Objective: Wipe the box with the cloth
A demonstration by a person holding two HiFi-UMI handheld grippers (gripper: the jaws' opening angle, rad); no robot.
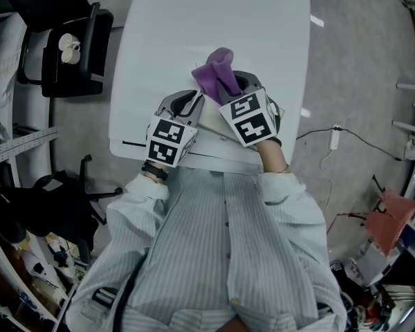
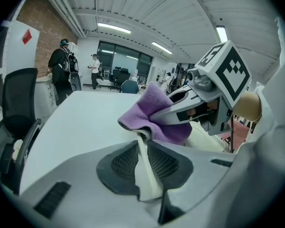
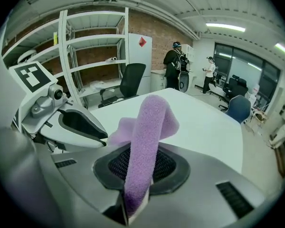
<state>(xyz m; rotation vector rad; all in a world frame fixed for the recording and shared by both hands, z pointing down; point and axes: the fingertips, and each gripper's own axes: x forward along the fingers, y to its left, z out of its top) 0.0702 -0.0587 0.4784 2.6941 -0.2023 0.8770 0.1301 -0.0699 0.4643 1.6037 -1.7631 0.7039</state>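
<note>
A purple cloth (image 1: pixel 218 75) hangs folded from my right gripper (image 1: pixel 239 83), which is shut on it; in the right gripper view the cloth (image 3: pixel 149 127) stands up between the pads of the right gripper (image 3: pixel 140 167). Just left of it, my left gripper (image 1: pixel 191 104) has its jaws closed on a thin edge of the cream box (image 1: pixel 208 119). In the left gripper view that cream edge (image 2: pixel 147 175) fills the gap in the left gripper (image 2: pixel 143 144), and the cloth (image 2: pixel 152 108) sits right above it. Most of the box is hidden under the two grippers.
The white table (image 1: pixel 214 19) stretches away from the grippers. A black office chair (image 1: pixel 69 47) stands at its left. Cables (image 1: pixel 335 140) lie on the floor at the right. Metal shelves (image 3: pixel 92 56) and standing people (image 2: pixel 61 70) are far behind.
</note>
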